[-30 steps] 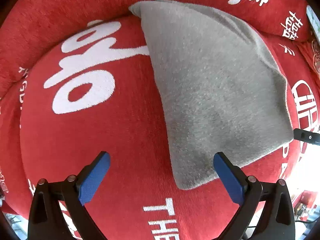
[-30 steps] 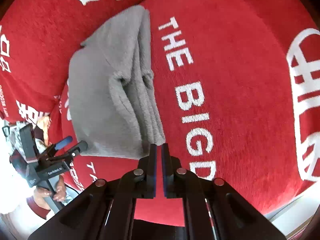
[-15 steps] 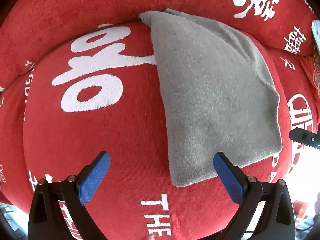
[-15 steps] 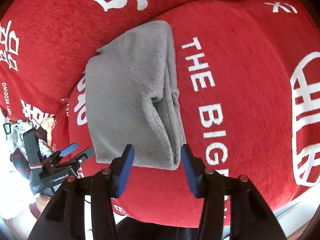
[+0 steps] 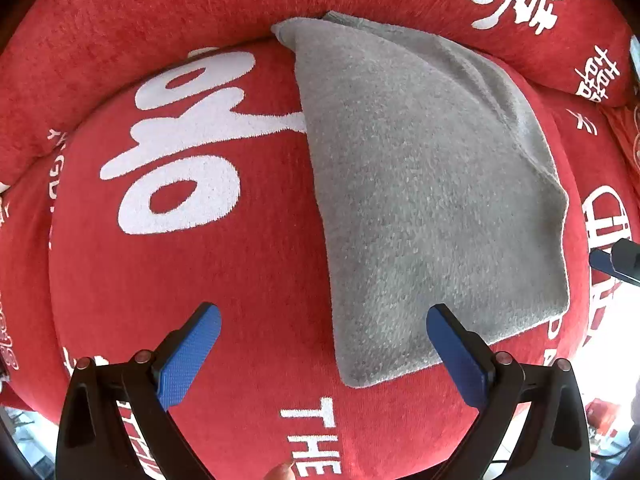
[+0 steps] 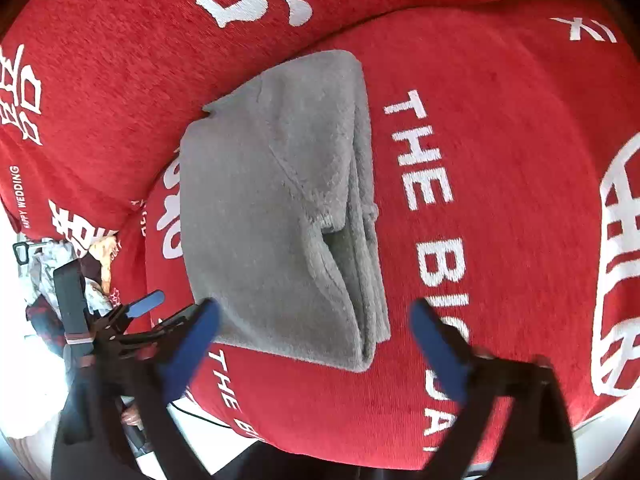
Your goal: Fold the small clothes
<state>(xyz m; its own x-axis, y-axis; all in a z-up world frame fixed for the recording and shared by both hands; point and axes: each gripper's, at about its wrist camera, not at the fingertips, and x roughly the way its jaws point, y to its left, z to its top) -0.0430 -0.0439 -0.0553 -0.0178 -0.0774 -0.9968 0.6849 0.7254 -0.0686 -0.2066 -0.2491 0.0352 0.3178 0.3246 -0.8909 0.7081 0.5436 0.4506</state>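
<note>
The grey garment (image 5: 432, 200) lies folded into a compact block on the red cushion (image 5: 224, 264), its far corner up against the cushion's raised back roll, so the soft seat bears it flat while the layers settle. In the right wrist view the stacked edges of the garment (image 6: 280, 216) face the camera, one flap lapped over the others with a small pocket where they meet, which suggests the fold is made and the piece is being let go rather than worked further. The right gripper (image 6: 316, 344) hangs just short of the garment's near edge; its jaws are opening, blurred by the motion, and nothing is between them. The left gripper (image 5: 324, 352) points down over the cushion with jaws spread wide and empty, one pad over bare red cloth and the other over the garment's near corner without pressing it; this looks like a waiting pose, clear of the fold so as not to disturb it. Compared with a second ago, the right jaws, then pressed together at the garment's near corner, have parted fully and drawn back a little, so more of the garment and the white lettering shows. The garment itself keeps its shape. The left gripper's view has barely shifted, and its jaws are as wide as before.
</note>
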